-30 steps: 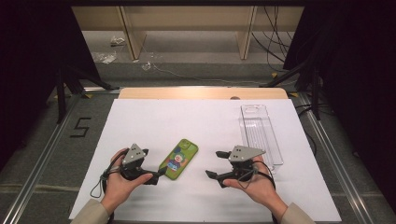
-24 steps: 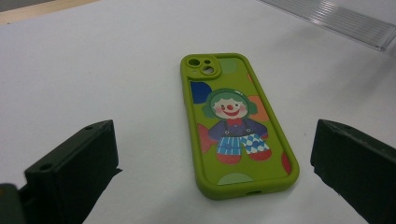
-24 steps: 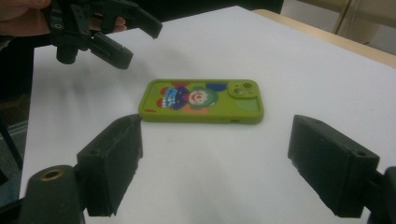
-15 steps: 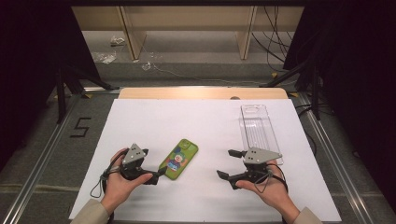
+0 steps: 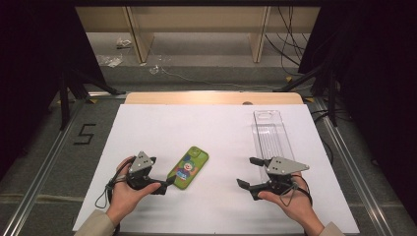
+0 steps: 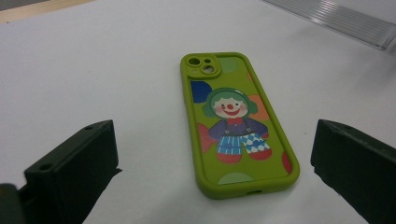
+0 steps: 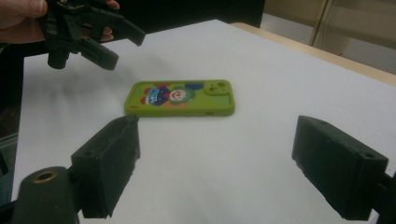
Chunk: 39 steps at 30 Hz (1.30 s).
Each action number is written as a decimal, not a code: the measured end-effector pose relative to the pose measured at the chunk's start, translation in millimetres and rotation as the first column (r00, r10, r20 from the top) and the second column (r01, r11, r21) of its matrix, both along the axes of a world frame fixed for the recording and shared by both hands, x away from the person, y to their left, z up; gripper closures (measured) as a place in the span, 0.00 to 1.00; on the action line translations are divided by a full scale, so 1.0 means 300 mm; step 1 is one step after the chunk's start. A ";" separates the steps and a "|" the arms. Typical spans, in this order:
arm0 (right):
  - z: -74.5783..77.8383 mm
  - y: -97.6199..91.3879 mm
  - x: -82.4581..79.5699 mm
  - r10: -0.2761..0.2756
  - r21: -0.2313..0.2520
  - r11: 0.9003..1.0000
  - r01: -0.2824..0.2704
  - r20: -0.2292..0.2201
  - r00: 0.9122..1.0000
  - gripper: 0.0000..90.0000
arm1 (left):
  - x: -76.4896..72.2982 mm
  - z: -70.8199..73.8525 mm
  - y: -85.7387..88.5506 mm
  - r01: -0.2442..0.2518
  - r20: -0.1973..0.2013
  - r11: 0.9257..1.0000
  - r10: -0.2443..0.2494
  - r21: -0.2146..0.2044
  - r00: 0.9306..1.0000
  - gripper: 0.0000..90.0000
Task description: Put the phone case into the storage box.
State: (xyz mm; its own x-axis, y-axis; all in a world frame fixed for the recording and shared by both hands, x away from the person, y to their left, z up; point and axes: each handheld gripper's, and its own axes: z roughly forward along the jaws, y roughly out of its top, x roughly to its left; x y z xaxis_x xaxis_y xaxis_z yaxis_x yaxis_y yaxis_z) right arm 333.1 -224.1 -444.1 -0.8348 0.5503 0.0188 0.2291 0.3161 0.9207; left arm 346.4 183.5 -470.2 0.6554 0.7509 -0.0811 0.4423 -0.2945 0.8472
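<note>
Phone case (image 5: 188,167) face-down, clear tray (image 6: 345,21) cropped

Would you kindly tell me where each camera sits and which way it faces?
High view: above the person's side, facing forward and down on the table; both hands, left gripper and right gripper show.
Left gripper view: rides the left gripper, open jaws framing the green phone case.
Right gripper view: rides the right gripper, facing the case, left gripper beyond.
All views share the case.

Lime-green phone case (image 5: 188,168) with colourful clown print, clear ribbed tray (image 5: 271,132), white table cover (image 5: 196,128), black claws
</note>
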 end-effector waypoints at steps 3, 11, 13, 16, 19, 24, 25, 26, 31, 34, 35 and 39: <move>-0.002 -0.012 -0.002 -0.005 0.003 1.000 0.005 -0.001 1.000 0.18 | 0.000 0.000 0.000 0.000 0.000 1.000 0.000 0.000 1.000 0.00; 0.000 -0.045 -0.008 -0.027 0.020 0.999 0.026 0.009 1.000 0.18 | 0.000 0.000 0.000 0.001 0.000 1.000 -0.001 0.000 1.000 0.00; -0.002 -0.053 -0.008 -0.032 0.021 0.999 0.032 0.007 0.999 0.18 | 0.000 0.000 0.000 0.000 0.000 1.000 0.000 0.001 1.000 0.00; -0.004 -0.064 -0.009 -0.042 0.024 0.999 0.042 0.005 0.999 0.18 | 0.000 0.000 -0.001 -0.001 -0.003 1.000 0.001 0.003 1.000 0.00; -0.004 -0.077 -0.012 -0.052 0.030 0.998 0.052 0.008 0.999 0.18 | 0.000 0.000 -0.002 -0.001 -0.002 1.000 0.001 0.000 1.000 0.00; -0.006 -0.087 -0.015 -0.059 0.034 0.998 0.059 0.007 0.998 0.18 | -0.001 0.002 -0.008 0.001 -0.004 1.000 -0.001 0.008 1.000 0.00; -0.007 -0.089 -0.016 -0.060 0.033 0.998 0.060 0.007 0.998 0.18 | -0.001 0.002 -0.011 -0.001 -0.005 1.000 0.001 0.009 1.000 0.00; -0.007 -0.090 -0.016 -0.063 0.034 0.997 0.063 0.008 0.998 0.18 | -0.001 0.004 -0.013 -0.002 -0.007 1.000 0.002 0.012 1.000 0.00; -0.005 -0.094 -0.016 -0.069 0.036 0.997 0.069 0.009 0.998 0.18 | -0.002 0.007 -0.037 0.007 -0.020 1.000 -0.006 0.029 1.000 0.00; -0.005 -0.094 -0.016 -0.071 0.038 0.997 0.070 0.010 0.997 0.18 | 0.000 0.005 -0.063 0.016 -0.034 0.999 -0.014 0.050 0.999 0.00; -0.005 -0.093 -0.016 -0.071 0.039 0.997 0.071 0.011 0.997 0.18 | 0.001 0.003 -0.072 0.017 -0.041 0.998 -0.014 0.057 0.999 0.00; -0.004 -0.093 -0.017 -0.073 0.041 0.997 0.073 0.011 0.997 0.18 | 0.008 -0.008 -0.106 0.018 -0.065 0.997 -0.013 0.080 0.998 0.00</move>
State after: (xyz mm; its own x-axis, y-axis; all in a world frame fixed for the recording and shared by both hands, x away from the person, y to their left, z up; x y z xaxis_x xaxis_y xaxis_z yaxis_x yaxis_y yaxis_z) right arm 328.1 -251.9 -445.4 -0.7926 0.6089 0.0317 0.2383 0.2615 0.9353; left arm 348.8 151.7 -472.7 0.6624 0.7465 -0.0634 0.4900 -0.3677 0.7903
